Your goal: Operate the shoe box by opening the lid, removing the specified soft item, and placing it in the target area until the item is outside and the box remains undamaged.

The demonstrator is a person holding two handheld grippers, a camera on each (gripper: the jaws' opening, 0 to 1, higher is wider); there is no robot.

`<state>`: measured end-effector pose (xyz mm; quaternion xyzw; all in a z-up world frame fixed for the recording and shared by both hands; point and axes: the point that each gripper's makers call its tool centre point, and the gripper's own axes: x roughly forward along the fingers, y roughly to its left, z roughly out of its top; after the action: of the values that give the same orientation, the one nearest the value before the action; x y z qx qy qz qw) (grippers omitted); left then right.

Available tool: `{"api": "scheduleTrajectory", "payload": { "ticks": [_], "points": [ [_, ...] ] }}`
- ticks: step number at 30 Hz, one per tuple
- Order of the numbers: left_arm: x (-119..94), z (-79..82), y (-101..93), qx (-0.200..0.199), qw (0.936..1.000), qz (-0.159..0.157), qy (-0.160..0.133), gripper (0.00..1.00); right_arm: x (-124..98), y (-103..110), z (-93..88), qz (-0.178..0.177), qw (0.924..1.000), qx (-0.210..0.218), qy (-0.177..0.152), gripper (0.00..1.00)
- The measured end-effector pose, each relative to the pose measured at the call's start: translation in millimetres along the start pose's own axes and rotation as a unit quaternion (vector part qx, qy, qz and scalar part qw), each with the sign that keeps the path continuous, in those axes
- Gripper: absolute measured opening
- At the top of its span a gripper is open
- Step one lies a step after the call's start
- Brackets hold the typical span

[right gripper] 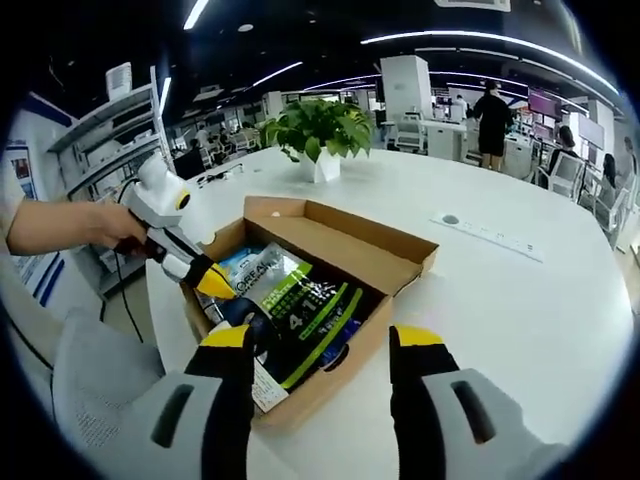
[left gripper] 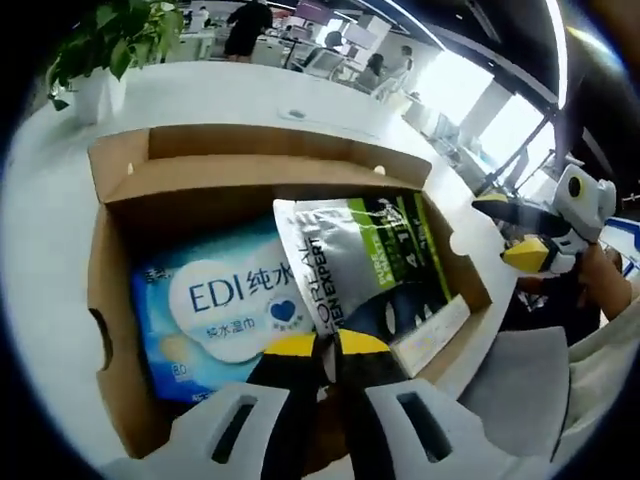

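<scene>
Left gripper view: the left gripper [left gripper: 325,350] has its yellow-tipped jaws clenched on the lower edge of the silver-and-green pouch [left gripper: 350,265], which lies inside the open cardboard shoe box [left gripper: 120,290] beside a blue EDI wipes pack [left gripper: 215,310]. The box sits on the white bench [left gripper: 40,250]. Right gripper view: the right gripper [right gripper: 320,345] has its jaws released, spread at the box's near wall. A potted plant [right gripper: 320,135] stands beyond.

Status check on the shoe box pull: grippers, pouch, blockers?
Left gripper shut on the silver pouch, inside the open shoe box. Right gripper open, empty, at the box's near wall. Blue wipes pack beside the pouch, not blocking.
</scene>
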<state>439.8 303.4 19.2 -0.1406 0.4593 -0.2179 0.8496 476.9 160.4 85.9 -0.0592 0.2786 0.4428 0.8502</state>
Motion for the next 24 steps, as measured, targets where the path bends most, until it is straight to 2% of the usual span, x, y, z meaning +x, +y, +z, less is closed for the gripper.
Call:
{"api": "scheduleTrajectory", "payload": {
  "ticks": [2, 6, 13, 24],
  "points": [
    [0, -0.2, -0.6, -0.020, 0.9998, -0.003, -0.001, 0.00, 4, 2, 0.1, 0.004, 1.0000, 0.004, 0.000, 0.49],
    [-1, -1.7, -1.7, -0.015, 0.9999, -0.002, -0.001, 0.00, 11, 6, 0.6, 0.010, 0.9999, 0.006, 0.000, 0.46],
    [-8, -2.3, 8.6, -0.022, 0.9997, 0.007, -0.004, 0.00, 29, 14, 2.4, 0.021, 0.9998, 0.003, 0.003, 0.40],
    [-16, -6.7, 28.3, -0.009, 0.9993, 0.036, 0.002, 0.00, 63, 26, -5.1, 0.043, 0.9979, -0.023, 0.043, 0.36]
  ]
}}
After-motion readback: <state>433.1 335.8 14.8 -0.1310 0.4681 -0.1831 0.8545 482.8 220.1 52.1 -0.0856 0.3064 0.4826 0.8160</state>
